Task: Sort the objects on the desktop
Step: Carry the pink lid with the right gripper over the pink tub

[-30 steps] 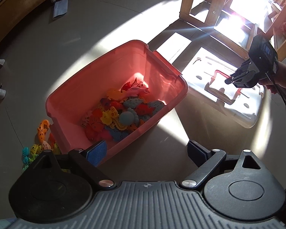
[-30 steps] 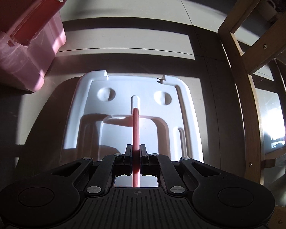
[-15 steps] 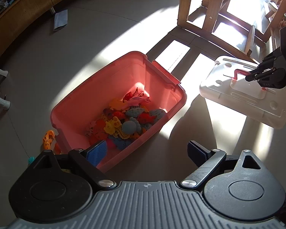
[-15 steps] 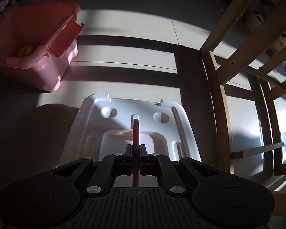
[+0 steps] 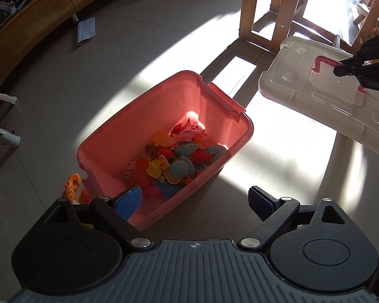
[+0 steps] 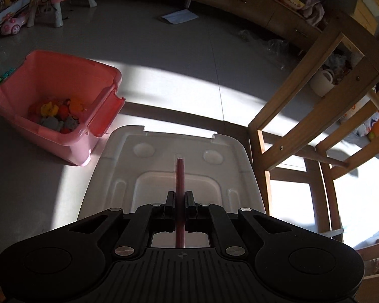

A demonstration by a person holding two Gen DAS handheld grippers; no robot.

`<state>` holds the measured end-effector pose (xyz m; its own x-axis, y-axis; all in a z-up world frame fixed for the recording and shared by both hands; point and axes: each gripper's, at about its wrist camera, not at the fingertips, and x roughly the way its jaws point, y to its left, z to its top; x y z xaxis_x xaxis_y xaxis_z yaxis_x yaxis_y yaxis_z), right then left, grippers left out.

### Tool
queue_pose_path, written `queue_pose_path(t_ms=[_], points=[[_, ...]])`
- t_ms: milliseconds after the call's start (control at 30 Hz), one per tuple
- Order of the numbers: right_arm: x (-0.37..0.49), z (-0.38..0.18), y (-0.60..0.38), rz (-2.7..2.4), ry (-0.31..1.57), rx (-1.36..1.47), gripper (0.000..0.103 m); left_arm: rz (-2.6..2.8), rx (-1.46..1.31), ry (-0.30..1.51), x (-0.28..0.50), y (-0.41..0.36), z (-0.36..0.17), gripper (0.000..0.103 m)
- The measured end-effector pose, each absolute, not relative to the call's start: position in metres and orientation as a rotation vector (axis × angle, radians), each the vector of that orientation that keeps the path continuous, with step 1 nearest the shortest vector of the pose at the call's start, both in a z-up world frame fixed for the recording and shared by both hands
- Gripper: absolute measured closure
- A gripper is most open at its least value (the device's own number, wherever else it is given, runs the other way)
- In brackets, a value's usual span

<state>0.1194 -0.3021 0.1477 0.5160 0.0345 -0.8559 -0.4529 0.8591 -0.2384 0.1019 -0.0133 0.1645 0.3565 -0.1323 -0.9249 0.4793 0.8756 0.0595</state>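
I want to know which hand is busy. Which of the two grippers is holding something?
The right gripper: its fingers are shut on the red handle of the white lid. The left gripper is open, empty.

Concealed and cropped items, both wrist views

The white lid has its near end hidden behind the right gripper; its pink handle is seen edge-on only. In the pink bin, lower toys are buried, and the left gripper finger masks one corner. The orange toy beside the bin is partly hidden.
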Motion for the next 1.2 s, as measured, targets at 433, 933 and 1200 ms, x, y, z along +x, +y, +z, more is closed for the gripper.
queue_pose_path(t_ms=[433,933,1200], points=[[0.130,0.165,-0.248,0.399,0.901,-0.490,0.098,-0.416,0.344,1.143,0.100,-0.009,0.167,0.010],[0.145,0.151,-0.142,0.615,0.824,-0.474,0.098,-0.390,0.316,1.180,0.095,0.017,0.160,0.010],[0.149,0.132,-0.094,0.715,0.800,-0.443,0.098,-0.360,0.302,1.230,0.093,0.038,0.147,0.010]])
